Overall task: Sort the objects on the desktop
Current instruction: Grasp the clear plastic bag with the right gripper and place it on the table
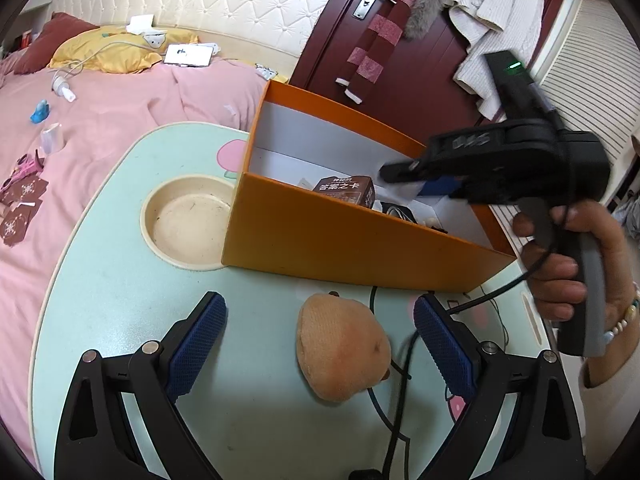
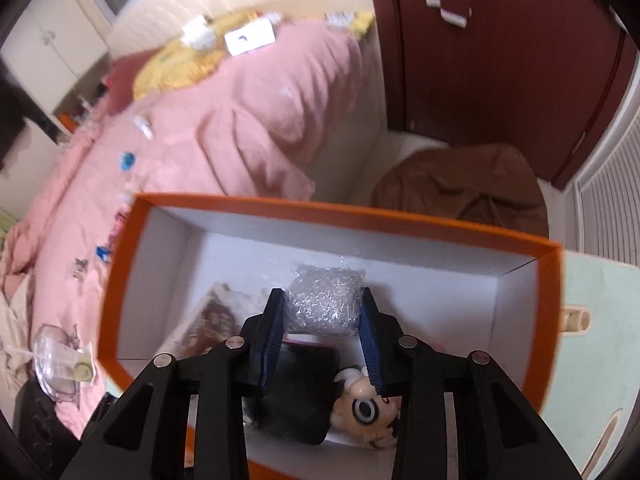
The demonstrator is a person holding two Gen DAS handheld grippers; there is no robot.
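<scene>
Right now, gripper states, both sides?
Left gripper: open, straddling the plush toy on the table, not gripping.
Right gripper: holding the bubble-wrapped bundle over the orange box.

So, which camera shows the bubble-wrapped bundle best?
The right wrist view: the bubble-wrapped bundle sits between the right gripper fingers, over the orange box. In the left wrist view I cannot make it out; the right gripper reaches into the orange box there.

My left wrist view is sharp and evenly lit by soft daylight, with only a faint shadow under the plush toy [image 1: 342,350]. My right wrist view is smeared by motion blur, worst from 9 to 12 o'clock. Both curve strongly, with black corners.
</scene>
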